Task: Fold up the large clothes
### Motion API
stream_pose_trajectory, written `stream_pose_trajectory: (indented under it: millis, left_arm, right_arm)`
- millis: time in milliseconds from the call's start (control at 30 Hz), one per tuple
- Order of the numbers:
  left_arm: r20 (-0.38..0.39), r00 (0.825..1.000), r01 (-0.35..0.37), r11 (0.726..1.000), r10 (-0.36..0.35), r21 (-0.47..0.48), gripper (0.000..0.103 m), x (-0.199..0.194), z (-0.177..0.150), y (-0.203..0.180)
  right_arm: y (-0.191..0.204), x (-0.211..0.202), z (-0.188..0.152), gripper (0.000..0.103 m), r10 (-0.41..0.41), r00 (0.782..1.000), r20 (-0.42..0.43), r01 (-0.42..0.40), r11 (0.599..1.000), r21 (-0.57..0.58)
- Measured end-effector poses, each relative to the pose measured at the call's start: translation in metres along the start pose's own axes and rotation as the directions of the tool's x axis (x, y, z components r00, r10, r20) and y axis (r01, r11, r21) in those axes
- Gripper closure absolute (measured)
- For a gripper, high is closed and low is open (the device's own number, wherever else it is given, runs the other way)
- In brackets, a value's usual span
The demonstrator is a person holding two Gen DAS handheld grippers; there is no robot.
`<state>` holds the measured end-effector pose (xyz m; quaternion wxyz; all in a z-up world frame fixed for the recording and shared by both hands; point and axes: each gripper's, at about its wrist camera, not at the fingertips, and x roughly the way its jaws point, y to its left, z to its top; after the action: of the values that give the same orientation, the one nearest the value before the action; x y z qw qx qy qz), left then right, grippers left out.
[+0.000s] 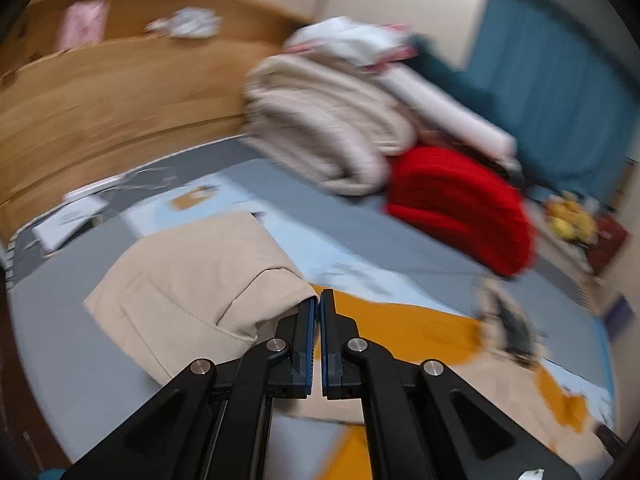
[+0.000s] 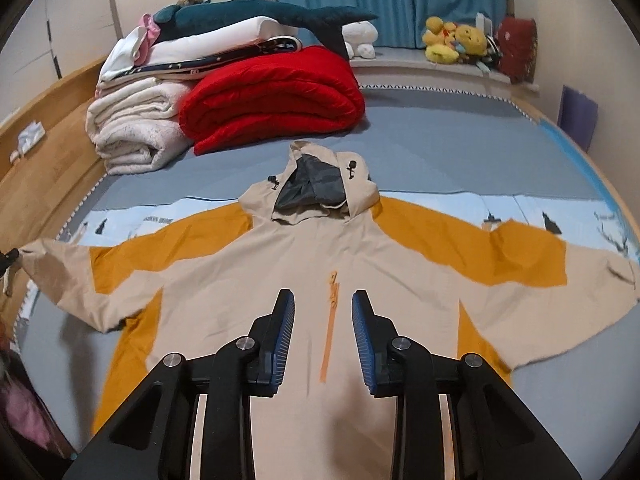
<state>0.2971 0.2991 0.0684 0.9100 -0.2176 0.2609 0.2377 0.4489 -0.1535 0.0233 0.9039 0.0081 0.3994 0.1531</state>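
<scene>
**Inspector:** Where is the garment?

**Operator:** I see the jacket (image 2: 304, 264) spread flat, face up, on the bed (image 2: 440, 152), hood toward the red blanket (image 2: 272, 96).

**Inspector:** Risks?

**Operator:** The sleeve cuff (image 1: 224, 280) could slip, I judge; the hold is only on its edge.

**Inspector:** Fingers?

**Operator:** The left gripper (image 1: 320, 300) is clamped together on that cuff, angled down. The right gripper (image 2: 323, 300) hangs over the zipper (image 2: 330, 320), apart and empty.
</scene>
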Motion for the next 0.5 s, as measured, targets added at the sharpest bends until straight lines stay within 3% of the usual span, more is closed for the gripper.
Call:
stream_pose_trajectory:
  millis: [67,167,233,367,400,467,500]
  left_arm:
    - [-0.012,0.997,0.076,0.996,-0.075,0.056,0.102,-0.006,-0.015,-0.040]
    - [-0.101,0.971,0.233,0.957,-0.218,0.171,0.102,-0.003,-0.057,-0.110]
    - [-0.204,0.936,0.331,0.913,-0.286,0.237,0.102,0.008,-0.092,-0.150]
    - [-0.491,0.819,0.467,0.842,-0.296,0.272,0.091,0.045,-0.158,-0.202]
    - [-0.498,0.819,0.462,0.843,-0.285,0.276,0.091,0.046,-0.163,-0.204]
    - [-0.490,0.820,0.464,0.844,-0.295,0.269,0.080,0.044,-0.162,-0.200]
    - [-0.473,0.829,0.459,0.845,-0.297,0.275,0.073,0.042,-0.158,-0.196]
  right_arm:
    - [0.000,-0.008,-0.003,0.063,0.010,1.000,0.005,-0.010,1.000,0.009]
    - [0.001,-0.020,-0.011,0.053,0.013,1.000,0.018,-0.013,1.000,0.007]
    - [0.003,-0.025,-0.018,0.048,0.011,1.000,0.013,-0.011,1.000,-0.012]
    - [0.002,-0.025,-0.037,0.047,0.005,1.000,-0.018,-0.005,1.000,-0.010]
    - [0.001,-0.023,-0.041,0.047,0.009,0.999,-0.031,-0.009,1.000,0.000]
    - [-0.002,-0.018,-0.050,0.047,0.021,0.998,-0.056,-0.019,0.999,0.031]
    - [-0.003,-0.015,-0.054,0.047,0.022,0.998,-0.063,-0.019,0.999,0.045]
